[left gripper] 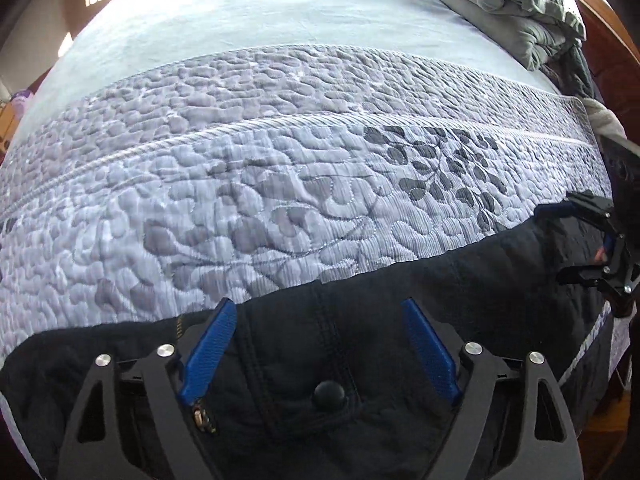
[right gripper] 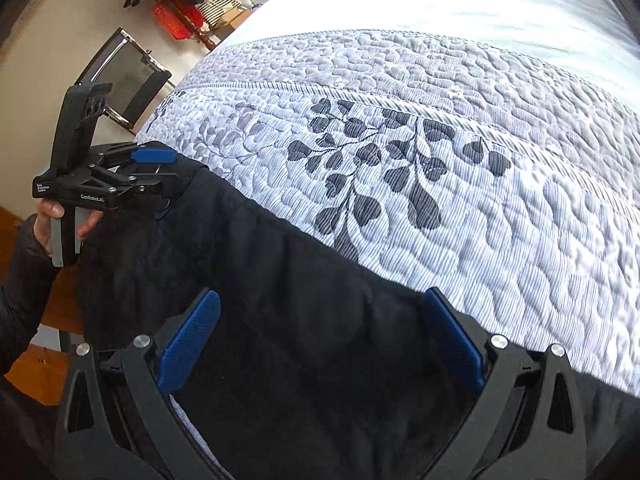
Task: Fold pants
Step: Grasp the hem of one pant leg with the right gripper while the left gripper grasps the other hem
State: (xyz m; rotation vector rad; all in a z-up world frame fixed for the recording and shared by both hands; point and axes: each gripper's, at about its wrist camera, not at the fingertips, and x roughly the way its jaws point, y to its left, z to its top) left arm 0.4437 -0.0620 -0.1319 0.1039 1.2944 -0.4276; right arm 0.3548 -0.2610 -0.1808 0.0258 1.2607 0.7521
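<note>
Black pants (left gripper: 440, 280) lie along the near edge of a bed, waist end under my left gripper (left gripper: 318, 304). Its blue pads (left gripper: 212, 344) stand wide apart over the waistband, with a black button (left gripper: 329, 394) between them and a brass zipper pull (left gripper: 202, 416) by the left pad. My right gripper (left gripper: 568, 236) shows at the right edge, over the same cloth. In the right wrist view the pants (right gripper: 280, 248) run under my right gripper (right gripper: 322, 296), whose jaws are spread wide above the fabric. My left gripper (right gripper: 168, 174) sits at the pants' far left corner, held by a hand (right gripper: 48, 216).
A grey quilt (left gripper: 280, 180) with a dark leaf pattern (right gripper: 380, 168) covers the bed beyond the pants. Folded grey bedding (left gripper: 520, 8) is piled at the far right corner. Beside the bed are a mesh chair (right gripper: 128, 76), a red crate (right gripper: 172, 20) and wooden floor (right gripper: 24, 360).
</note>
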